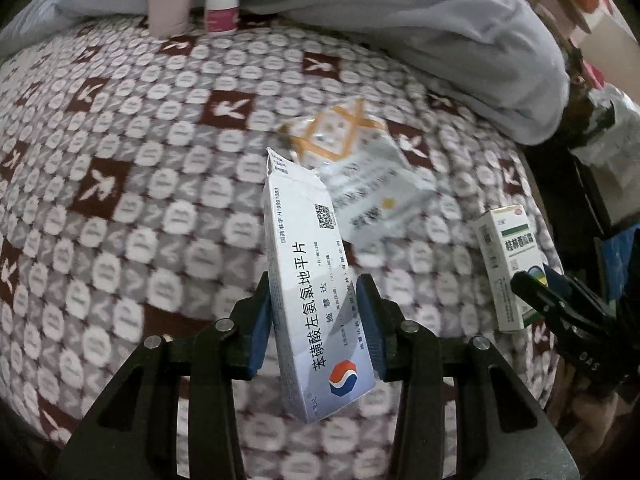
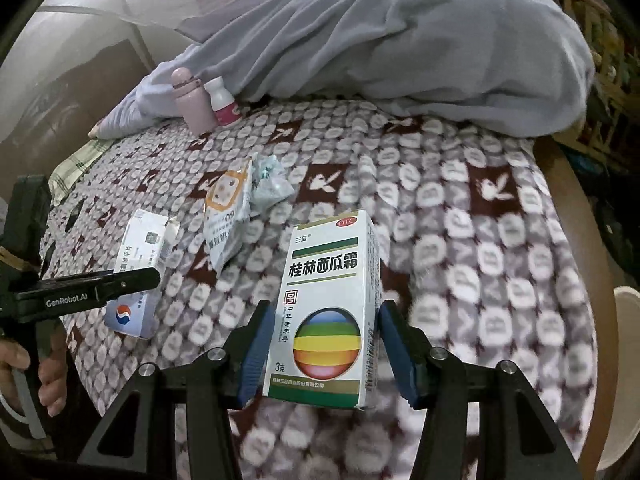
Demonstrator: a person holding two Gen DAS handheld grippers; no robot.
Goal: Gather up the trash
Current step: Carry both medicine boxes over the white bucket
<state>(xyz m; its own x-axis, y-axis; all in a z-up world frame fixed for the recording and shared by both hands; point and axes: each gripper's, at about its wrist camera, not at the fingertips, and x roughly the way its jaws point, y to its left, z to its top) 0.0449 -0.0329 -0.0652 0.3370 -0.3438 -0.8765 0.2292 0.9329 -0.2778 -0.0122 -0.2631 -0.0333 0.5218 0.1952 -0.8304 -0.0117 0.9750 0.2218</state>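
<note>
Patterned blanket [image 1: 120,160] on a bed, scattered with medicine packaging. In the left wrist view, left gripper [image 1: 314,308] closed on a blue-and-white medicine box [image 1: 308,280], tilted, torn flap at the far end, near end hanging below the blue pads [image 1: 260,332]. In the right wrist view, right gripper [image 2: 322,340] closed on an upright green-and-white medicine box [image 2: 332,300], clamped by its two narrow sides. Beyond both, flat on the blanket, a crumpled wrapper [image 1: 360,168], not yet collected. At the far edge, against a grey quilt [image 1: 400,20], a pink bottle [image 1: 168,0] and a white bottle [image 1: 222,0], side by side. Likely risks: thin cardboard buckling under the pads; the long tilted box pivoting and sliding out, with so much of it overhanging the grip; soft bedding giving way under any later grab at the wrapper. Only in the right wrist view: a second, paler scrap [image 2: 268,184] touching the wrapper, and the person's fingers [image 2: 52,380] on the left handle. Only in the left wrist view: the printed face and code square of the blue-and-white box. No bin or trash bag clearly visible in either view.
</note>
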